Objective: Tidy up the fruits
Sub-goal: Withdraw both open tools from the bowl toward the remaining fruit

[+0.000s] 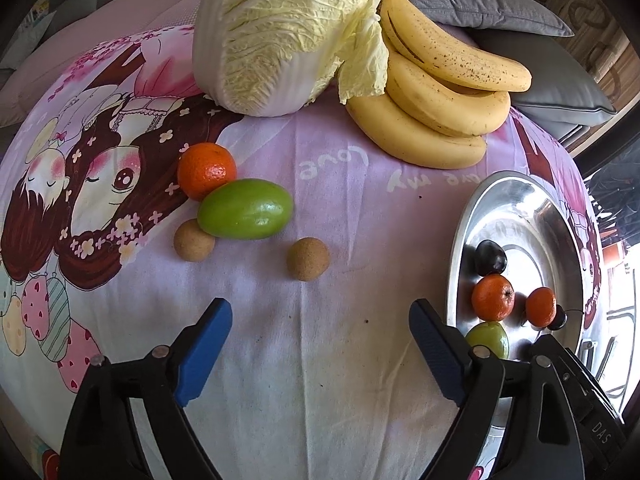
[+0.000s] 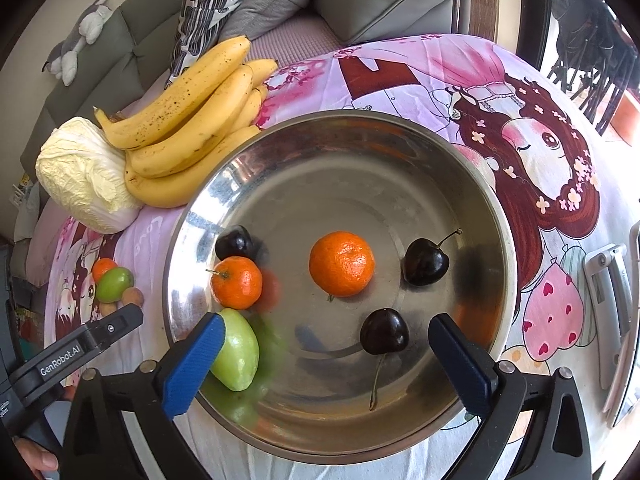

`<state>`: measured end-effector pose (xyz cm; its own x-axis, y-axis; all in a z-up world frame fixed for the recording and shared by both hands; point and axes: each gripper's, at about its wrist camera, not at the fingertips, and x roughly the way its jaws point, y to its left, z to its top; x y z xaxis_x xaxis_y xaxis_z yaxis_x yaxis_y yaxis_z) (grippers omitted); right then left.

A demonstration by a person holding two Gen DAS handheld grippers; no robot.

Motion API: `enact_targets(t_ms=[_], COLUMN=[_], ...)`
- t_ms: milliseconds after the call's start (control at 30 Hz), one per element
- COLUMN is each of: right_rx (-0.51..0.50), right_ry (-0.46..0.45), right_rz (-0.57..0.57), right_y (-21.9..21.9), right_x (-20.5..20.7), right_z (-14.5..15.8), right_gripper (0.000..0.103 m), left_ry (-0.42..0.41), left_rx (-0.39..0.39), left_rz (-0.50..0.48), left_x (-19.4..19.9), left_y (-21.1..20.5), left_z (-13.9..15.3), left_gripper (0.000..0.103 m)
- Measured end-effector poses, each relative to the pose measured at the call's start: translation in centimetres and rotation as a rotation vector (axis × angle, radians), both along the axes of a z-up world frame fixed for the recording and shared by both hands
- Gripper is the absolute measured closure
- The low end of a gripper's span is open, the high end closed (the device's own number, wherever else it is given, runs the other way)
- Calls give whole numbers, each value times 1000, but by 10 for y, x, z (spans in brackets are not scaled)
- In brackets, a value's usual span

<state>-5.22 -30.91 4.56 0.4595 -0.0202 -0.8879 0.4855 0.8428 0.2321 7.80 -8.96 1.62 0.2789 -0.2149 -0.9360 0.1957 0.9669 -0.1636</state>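
In the left wrist view my left gripper is open and empty above the cloth, just short of a brown longan. Beyond it lie a second longan, a green fruit and a tangerine. In the right wrist view my right gripper is open and empty over the steel plate. The plate holds two tangerines, three dark cherries and a green fruit by my left finger.
A bunch of bananas and a napa cabbage lie at the far side of the cloth-covered table. Grey cushions sit behind them. The steel plate is to the right of my left gripper.
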Motion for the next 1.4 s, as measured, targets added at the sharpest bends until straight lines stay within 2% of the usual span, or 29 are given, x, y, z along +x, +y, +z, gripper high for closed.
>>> enact_targets(t_ms=[233,700,1033,1233,1400], right_rx=[-11,-42,-54,-59,-51], right_ry=[-1,-21,-75,-104,-146], right_rz=[10,41,60,52,61], right_y=[2,12,25,31,39], right_x=[2,4,8,12,17], right_z=[1,6,12,16,25], right_gripper=[0,0,0,0,0], left_ry=[-13,-44,-46,-44,-57], left_rx=[9,-28,-79,-81,-129], left_rz=[5,-7,14,47,87], left_x=[-1,4,14,26,37], left_y=[5,22,44,61,79], left_z=[0,10,18,18,21], left_gripper=[4,4,4,4,4])
